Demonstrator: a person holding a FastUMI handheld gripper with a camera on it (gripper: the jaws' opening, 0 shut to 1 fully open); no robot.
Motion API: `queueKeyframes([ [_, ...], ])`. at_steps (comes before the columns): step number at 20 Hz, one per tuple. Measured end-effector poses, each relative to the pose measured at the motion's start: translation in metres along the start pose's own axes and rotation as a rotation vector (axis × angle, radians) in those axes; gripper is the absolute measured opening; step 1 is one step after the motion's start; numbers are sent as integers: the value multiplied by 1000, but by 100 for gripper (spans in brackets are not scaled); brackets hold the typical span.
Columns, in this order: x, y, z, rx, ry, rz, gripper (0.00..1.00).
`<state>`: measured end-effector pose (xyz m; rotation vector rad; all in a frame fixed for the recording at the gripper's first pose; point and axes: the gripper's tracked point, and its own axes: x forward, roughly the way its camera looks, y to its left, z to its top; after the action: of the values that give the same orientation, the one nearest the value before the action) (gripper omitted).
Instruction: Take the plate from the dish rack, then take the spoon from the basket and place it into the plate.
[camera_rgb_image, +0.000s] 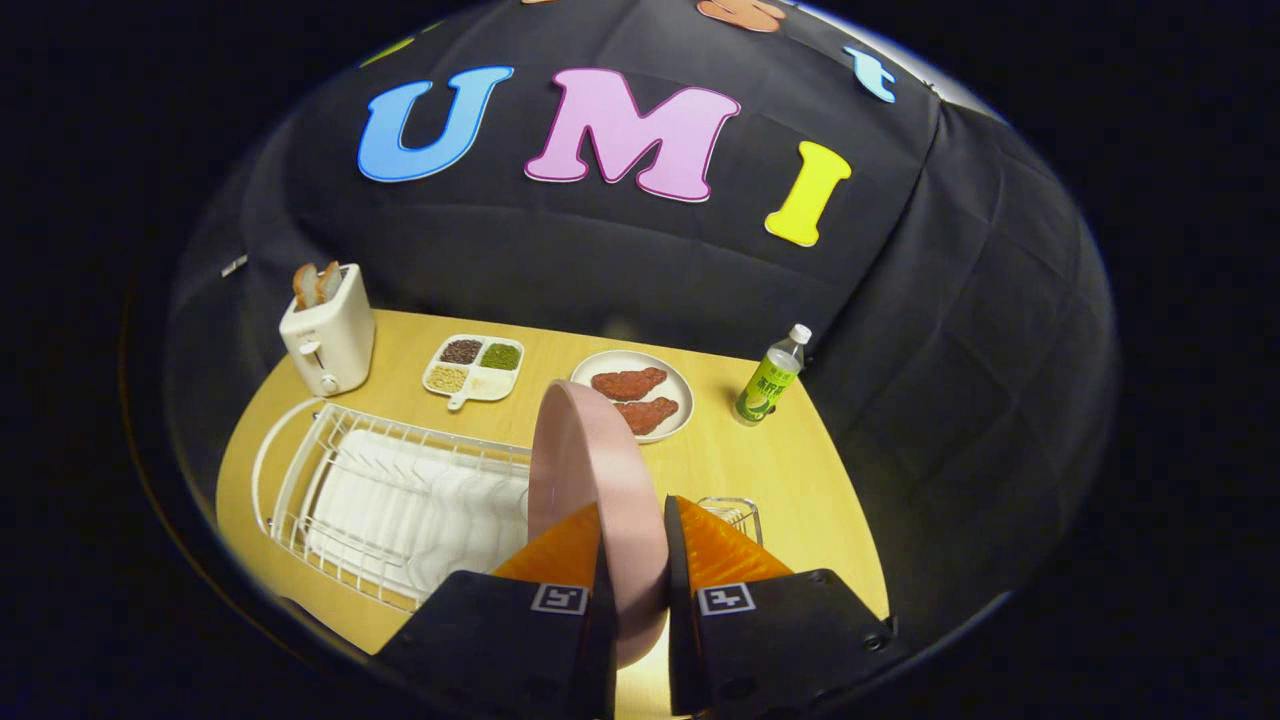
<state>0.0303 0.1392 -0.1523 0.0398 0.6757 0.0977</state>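
On the wooden table (780, 470), the white dish rack (400, 510) at lower left stands empty, the pink plate (590, 470) is held upright on edge, clamped in the tool (634, 560) at bottom centre, so setting it down and fetching the spoon from the wire basket (738, 512) likely remain.

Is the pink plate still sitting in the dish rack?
No, the gripper is shut on the pink plate, holding it on edge above the white dish rack.
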Motion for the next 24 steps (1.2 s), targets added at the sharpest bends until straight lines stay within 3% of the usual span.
queueKeyframes([
  [8, -66, -20, -81, 259, 147, 174, 25],
  [13, -96, -11, -141, 320, 237, 330, 25],
  [18, -94, 11, -208, 324, 363, 385, 25],
  [24, -67, 48, -247, 342, 440, 463, 25],
])
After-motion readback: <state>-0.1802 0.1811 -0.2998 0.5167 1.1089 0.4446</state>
